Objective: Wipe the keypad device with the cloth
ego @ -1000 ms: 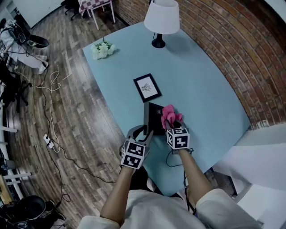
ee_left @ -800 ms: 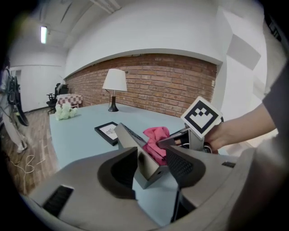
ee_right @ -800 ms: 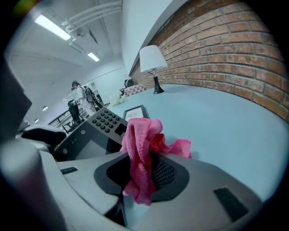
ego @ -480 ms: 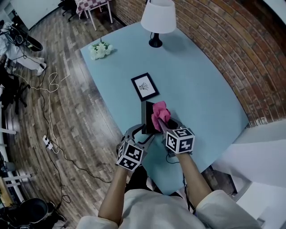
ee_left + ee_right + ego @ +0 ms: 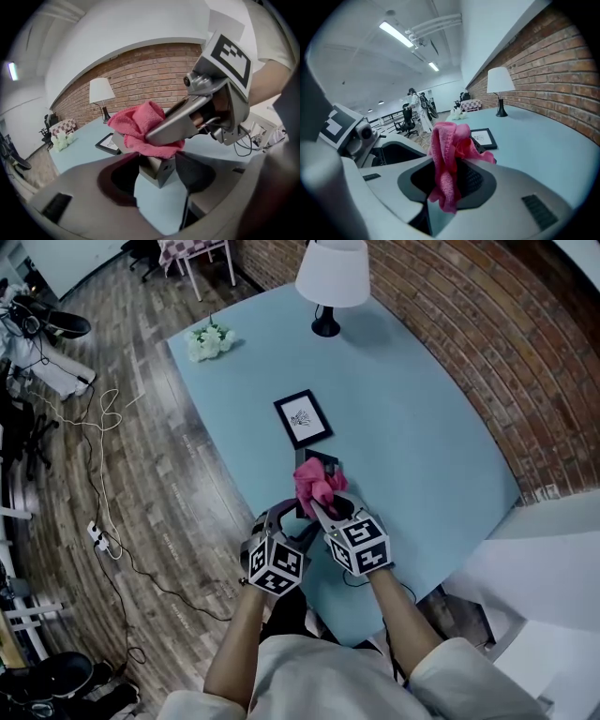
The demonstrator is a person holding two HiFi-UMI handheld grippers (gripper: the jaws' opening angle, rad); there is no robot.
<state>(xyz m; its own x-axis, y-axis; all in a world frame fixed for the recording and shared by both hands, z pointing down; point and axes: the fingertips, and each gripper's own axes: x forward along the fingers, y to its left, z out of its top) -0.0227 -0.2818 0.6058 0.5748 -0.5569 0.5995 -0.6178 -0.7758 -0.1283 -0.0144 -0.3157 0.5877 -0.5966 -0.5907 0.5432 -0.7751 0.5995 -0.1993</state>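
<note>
The keypad device [image 5: 322,463] is a dark box on the blue table [image 5: 422,427], just ahead of both grippers. In the left gripper view its grey body [image 5: 159,172] stands between my left gripper's [image 5: 155,182] jaws. Those jaws have just been opening and stand wide, not pressing it. In the head view the left gripper [image 5: 291,516] sits at the device's near left side. My right gripper [image 5: 323,506] is shut on the pink cloth [image 5: 317,486], which lies bunched on top of the device. In the right gripper view the cloth [image 5: 444,159] hangs between the jaws of the right gripper [image 5: 445,190].
A framed picture [image 5: 305,419] lies just beyond the device. A white lamp [image 5: 333,282] and a bunch of white flowers [image 5: 208,338] stand at the table's far end. A brick wall [image 5: 487,324] runs along the right. The table's near edge is under my hands, with cables on the floor at left.
The right gripper has carried the pink cloth left from the device's right side onto its top. The left gripper has stayed at the device and its jaws have spread.
</note>
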